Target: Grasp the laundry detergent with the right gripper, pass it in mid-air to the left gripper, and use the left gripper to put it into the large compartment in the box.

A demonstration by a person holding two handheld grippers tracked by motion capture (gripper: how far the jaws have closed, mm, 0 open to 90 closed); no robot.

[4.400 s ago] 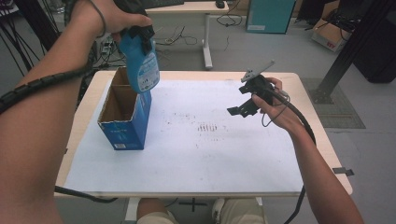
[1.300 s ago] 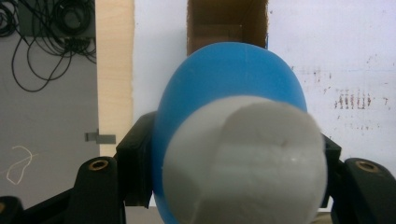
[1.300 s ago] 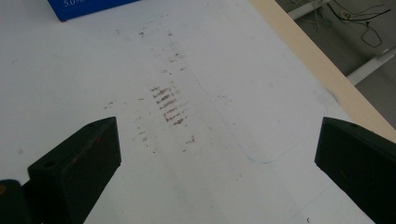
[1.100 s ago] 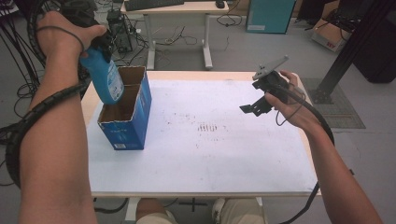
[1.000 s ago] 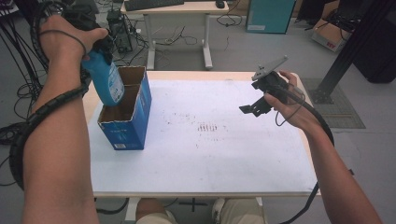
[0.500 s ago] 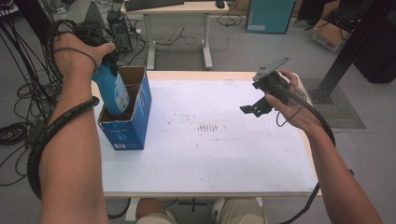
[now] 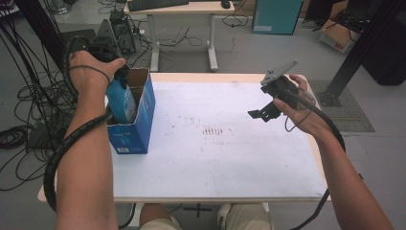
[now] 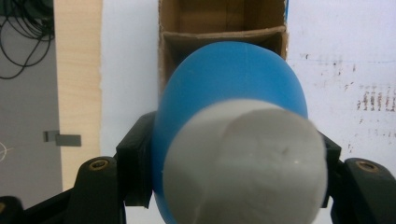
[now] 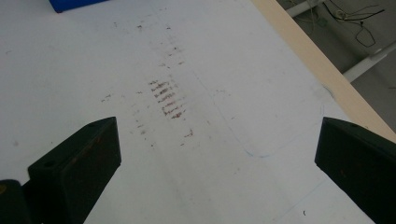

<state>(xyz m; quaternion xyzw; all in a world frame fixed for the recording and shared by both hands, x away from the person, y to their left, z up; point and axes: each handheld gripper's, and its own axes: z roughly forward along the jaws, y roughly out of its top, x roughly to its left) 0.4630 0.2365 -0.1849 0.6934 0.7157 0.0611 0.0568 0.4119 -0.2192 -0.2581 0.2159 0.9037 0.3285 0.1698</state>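
The table (image 7: 268, 158) had a white top, rimmed in pale wood, and carried a patch of short reddish-brown scuff marks (image 7: 213, 130) near its middle, with fainter specks scattered around them; from the right gripper view the same marks (image 9: 168, 102) lay on the sheet between the two jaws, and a thin pencilled curve ran beside them toward the wooden edge. The floor around was grey. A tangle of black cables (image 7: 28, 96) sprawled on it to the left of the table, a second desk (image 7: 179, 7) stood behind with a keyboard on it, a teal cabinet (image 7: 275, 17) beside that, and a cardboard carton (image 7: 337, 33) farther right next to a dark metal frame. At the table's left edge stood an open blue cardboard box (image 7: 136, 122), brown inside, its flaps up. The left gripper (image 7: 112, 79) was clamped on a blue bottle (image 7: 122, 100) with a white cap (image 8: 243, 163), its jaws pressed against both sides of the body just under the cap, and the bottle's lower end was already inside the box's mouth, close against the near wall. The right gripper (image 7: 261, 114) hung above the right half of the table, well apart from the box, its jaws spread wide with nothing between them.
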